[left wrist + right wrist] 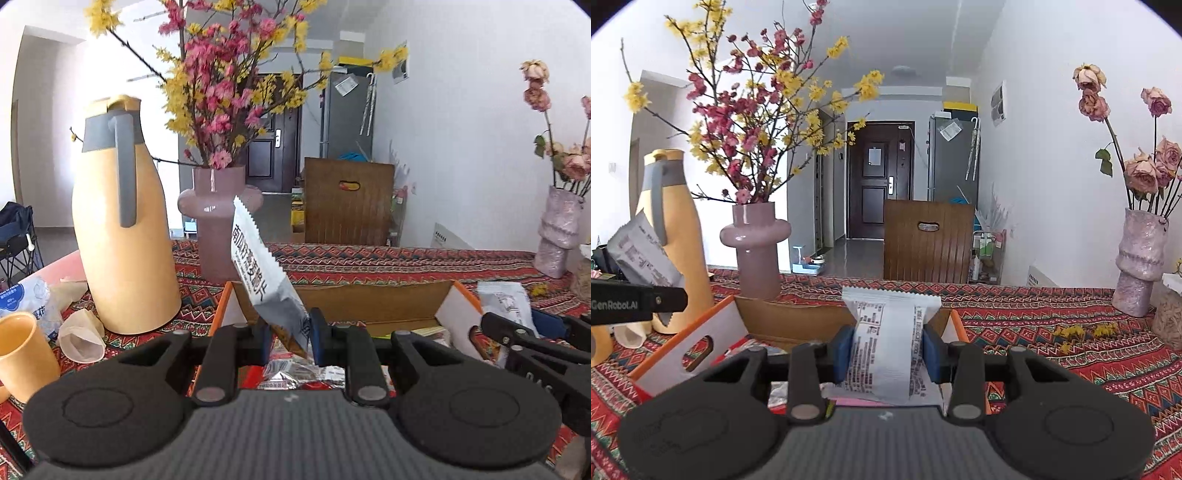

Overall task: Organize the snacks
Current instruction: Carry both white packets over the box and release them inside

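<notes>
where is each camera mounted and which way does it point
Left wrist: sits on the left gripper, looking forward over the box toward the door; its own fingers pinch a white snack packet, and the right gripper shows at right.
Right wrist: sits on the right gripper, facing the same way; its fingers grip another packet, with the left gripper at left.
Both views share the box, yellow jug and pink vase.

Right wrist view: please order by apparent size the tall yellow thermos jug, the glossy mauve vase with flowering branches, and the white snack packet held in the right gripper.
1. Yellow thermos jug, partly hidden.
2. Mauve vase.
3. White snack packet in the right gripper.

The vase and packet look nearly alike; the packet is much nearer the camera, so their order is unsure.
</notes>
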A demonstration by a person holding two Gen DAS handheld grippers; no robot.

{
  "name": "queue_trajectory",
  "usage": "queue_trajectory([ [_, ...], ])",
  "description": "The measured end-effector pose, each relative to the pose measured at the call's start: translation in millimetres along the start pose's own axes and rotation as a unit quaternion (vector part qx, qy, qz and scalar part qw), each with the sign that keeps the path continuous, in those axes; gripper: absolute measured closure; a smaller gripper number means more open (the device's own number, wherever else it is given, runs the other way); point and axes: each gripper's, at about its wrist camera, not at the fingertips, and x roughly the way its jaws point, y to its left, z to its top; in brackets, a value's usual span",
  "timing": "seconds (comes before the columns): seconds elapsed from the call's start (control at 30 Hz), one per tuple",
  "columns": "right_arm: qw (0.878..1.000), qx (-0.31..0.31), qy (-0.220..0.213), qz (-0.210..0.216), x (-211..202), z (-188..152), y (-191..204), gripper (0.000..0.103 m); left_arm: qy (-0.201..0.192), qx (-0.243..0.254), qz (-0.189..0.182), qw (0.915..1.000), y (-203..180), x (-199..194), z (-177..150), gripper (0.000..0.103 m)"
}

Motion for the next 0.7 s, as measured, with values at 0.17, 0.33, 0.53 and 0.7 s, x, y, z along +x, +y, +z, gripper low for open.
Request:
queue_trajectory([
  [0.17, 1.000, 0.018, 0.005, -0.005, 16, -9, -6, 0.065, 0.003, -0.006, 0.003, 1.0000, 0, 23, -14, 0.082],
  [0.33, 0.999, 0.027, 0.025, 0.000, 29, -19, -11, 0.065, 0.016, 0.002, 0.006, 0.9998, 0, 36, -24, 0.082],
  [0.53, 0.999, 0.019, 0.032, 0.003, 31, -24, -6, 0.064, 0.015, -0.007, -0.003, 0.9999, 4, 36, -28, 0.082],
  [0.7, 0.999, 0.028, 0.033, 0.004, 30, -25, -8, 0.042, 0.001, -0.021, 0.009, 0.9997, 7, 32, -28, 0.036],
])
